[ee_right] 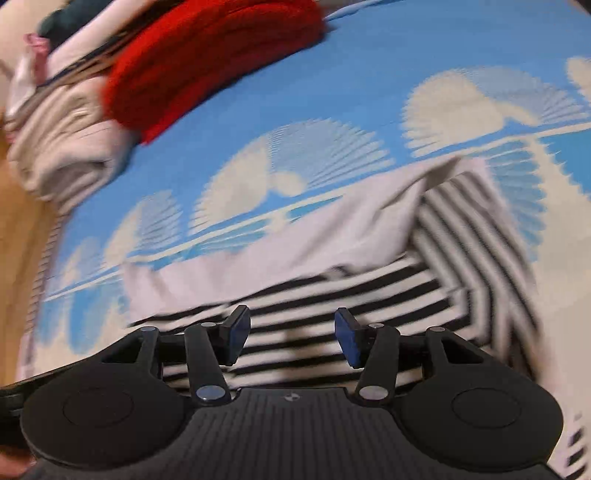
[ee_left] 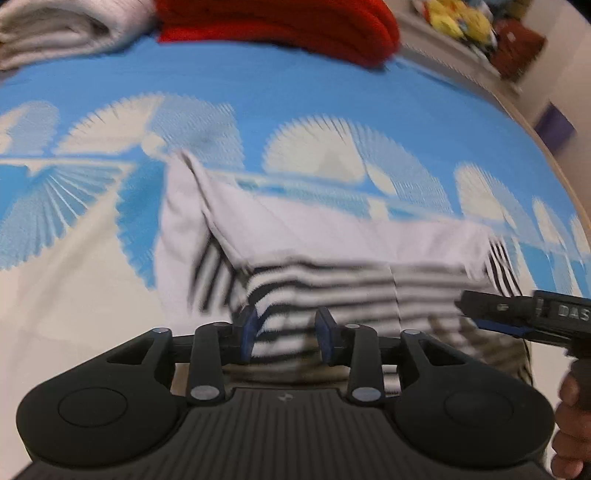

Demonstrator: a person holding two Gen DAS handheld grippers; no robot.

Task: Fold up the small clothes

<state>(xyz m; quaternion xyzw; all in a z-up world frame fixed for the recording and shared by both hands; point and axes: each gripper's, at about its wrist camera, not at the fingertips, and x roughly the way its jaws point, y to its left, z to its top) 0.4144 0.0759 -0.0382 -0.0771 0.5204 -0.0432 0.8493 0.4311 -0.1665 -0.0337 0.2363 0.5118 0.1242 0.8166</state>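
The striped garment (ee_left: 332, 288), black-and-white bands with a plain white panel turned over its far part, lies on the blue-and-cream patterned sheet (ee_left: 295, 96) just ahead of both tools. Judged from the turned-over panel, a fold is under way and not finished; the striped near portion is yet to be squared up.

The left tool (ee_left: 288, 332) hangs over the near striped edge, blue pads spread, with cloth showing in the gap but no pad seen pressing on it. The right tool (ee_right: 291, 338) is likewise spread above the stripes, gripping nothing. In the left wrist view the right tool enters from the right edge, with part of a hand (ee_left: 569, 410) below it.

The next move probably calls for each tool to descend on a near corner or edge and pinch one layer only.

Both views are motion-blurred. The garment's near hem is hidden behind the tool bodies. A red folded item (ee_left: 280, 26) and pale folded cloths (ee_right: 62, 147) lie well apart beyond, partly cut off.
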